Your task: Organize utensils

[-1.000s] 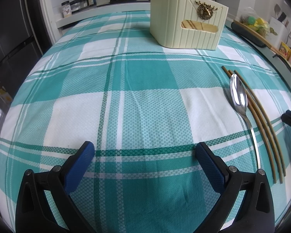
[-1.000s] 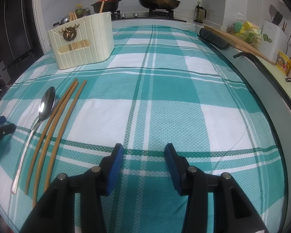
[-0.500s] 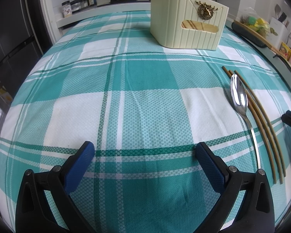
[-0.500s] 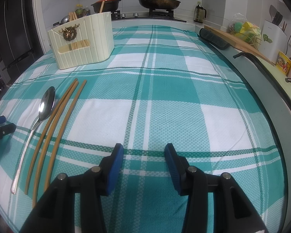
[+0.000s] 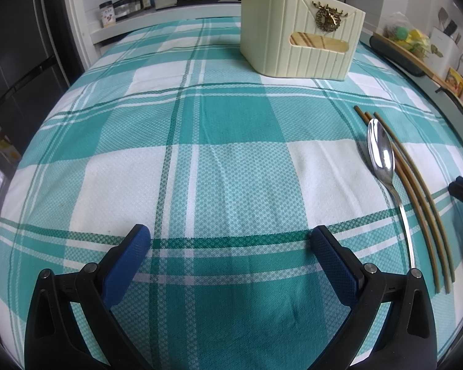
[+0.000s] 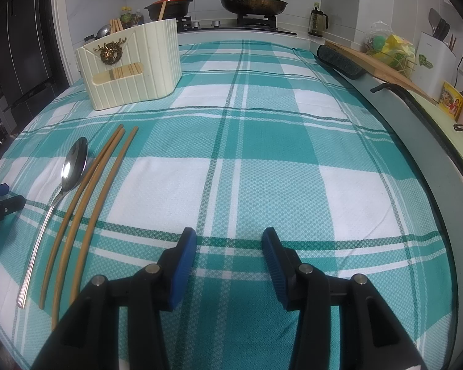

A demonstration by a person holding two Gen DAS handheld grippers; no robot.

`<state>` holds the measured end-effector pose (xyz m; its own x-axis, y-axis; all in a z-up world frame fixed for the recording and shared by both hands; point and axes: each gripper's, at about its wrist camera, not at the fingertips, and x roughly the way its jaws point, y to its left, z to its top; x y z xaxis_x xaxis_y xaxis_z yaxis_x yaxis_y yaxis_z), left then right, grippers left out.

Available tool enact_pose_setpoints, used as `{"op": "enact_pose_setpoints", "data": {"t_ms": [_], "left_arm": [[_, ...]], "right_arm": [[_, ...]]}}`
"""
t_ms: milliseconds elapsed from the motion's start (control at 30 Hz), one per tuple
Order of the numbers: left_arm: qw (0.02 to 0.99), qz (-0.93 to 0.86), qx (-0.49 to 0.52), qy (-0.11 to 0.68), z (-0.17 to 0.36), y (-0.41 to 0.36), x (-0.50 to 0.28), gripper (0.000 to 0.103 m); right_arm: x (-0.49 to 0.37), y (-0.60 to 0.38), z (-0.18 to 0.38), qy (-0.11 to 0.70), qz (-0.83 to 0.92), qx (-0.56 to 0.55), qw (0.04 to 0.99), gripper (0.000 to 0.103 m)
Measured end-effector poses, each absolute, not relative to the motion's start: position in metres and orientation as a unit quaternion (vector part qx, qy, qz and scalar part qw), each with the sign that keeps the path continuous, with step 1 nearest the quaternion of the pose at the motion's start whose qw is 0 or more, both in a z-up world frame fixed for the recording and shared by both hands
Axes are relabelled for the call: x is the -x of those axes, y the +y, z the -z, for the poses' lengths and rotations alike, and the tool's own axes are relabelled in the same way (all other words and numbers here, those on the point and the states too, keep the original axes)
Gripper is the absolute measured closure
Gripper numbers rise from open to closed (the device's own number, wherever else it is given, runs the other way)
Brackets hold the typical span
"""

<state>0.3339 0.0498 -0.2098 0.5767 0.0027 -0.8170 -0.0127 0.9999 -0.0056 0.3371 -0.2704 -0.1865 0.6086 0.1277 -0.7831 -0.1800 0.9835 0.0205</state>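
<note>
Hovering low over the checked teal-and-white cloth [image 5: 231,166] that covers the worktop, the left hand-held gripper [image 5: 231,243] has its blue-padded fingers [image 5: 126,259] spread wide, with nothing between them but cloth. The right hand-held gripper [image 6: 229,246] is also parted, though more narrowly, and it too holds nothing.

A metal spoon [image 6: 61,191] lies flat on the cloth between the two tools, bowl toward the far end of the worktop and handle toward the near edge. Just beside it, on the side nearer the right hand-held gripper, lie three brown chopsticks [image 6: 86,206], running roughly alongside the spoon; the nearest one looks to touch or pass under the spoon's bowl edge in the left view, though I cannot tell which. In the left view the spoon [image 5: 382,166] and chopsticks [image 5: 423,203] sit well off to the right of the open fingers.

Farther back on the cloth stands a cream ribbed utensil holder [image 6: 129,64] with a gold deer-head emblem on its front and a lower front pocket holding pale flat sticks. More chopsticks and a spoon rise from its taller back section. The holder [image 5: 299,34] is well apart from the loose spoon and chopsticks.

Behind the worktop a stove [image 6: 231,23] carries a lidded pan and a pot with a red lid.
</note>
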Motion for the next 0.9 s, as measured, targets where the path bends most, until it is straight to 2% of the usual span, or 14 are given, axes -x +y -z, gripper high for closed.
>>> {"op": "enact_pose_setpoints", "data": {"t_ms": [900], "left_arm": [[0.888,-0.003,0.008,0.460,0.2095,0.0509,-0.3339,0.000]], "right_arm": [[-0.3370,-0.2706,0.1863,0.434,-0.086,0.030,0.896,0.057]]}}
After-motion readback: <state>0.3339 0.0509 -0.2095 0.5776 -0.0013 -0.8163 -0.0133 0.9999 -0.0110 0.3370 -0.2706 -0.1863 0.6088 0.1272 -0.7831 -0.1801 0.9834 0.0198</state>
